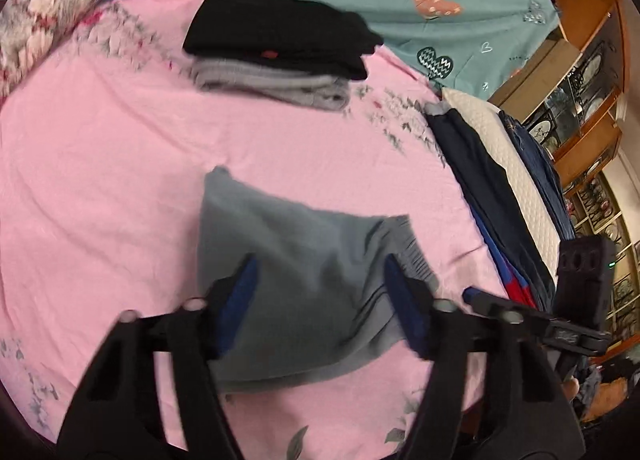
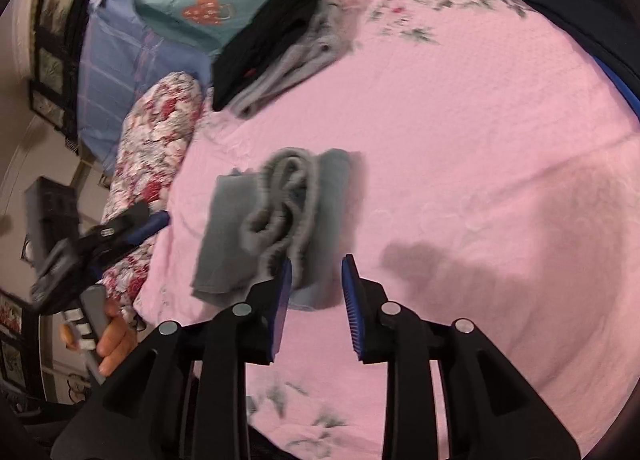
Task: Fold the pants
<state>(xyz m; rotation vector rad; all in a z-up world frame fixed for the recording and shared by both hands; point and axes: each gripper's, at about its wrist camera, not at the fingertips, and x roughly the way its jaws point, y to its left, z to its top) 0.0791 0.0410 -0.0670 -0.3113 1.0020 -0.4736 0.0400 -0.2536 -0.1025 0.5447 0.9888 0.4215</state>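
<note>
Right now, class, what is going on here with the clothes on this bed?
A person holding a hand-held gripper in each hand is folding laundry on a pink floral bedspread. A small grey pair of pants, already folded into a compact bundle, lies in front of both tools. The left hand-held gripper and the right hand-held gripper are open above it, gripping nothing. A stack of folded black and light grey garments sits further back.

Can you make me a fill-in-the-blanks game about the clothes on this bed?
1. The folded grey pants lie on a ____ bedspread.
2. In the far stack, the black garment lies on a ____ one.
3. The quilt beside the bedspread has a ____ pattern.
4. Neither gripper's fingers grip the pants; both grippers are ____.

Missing words: pink; grey; flower; open
</note>
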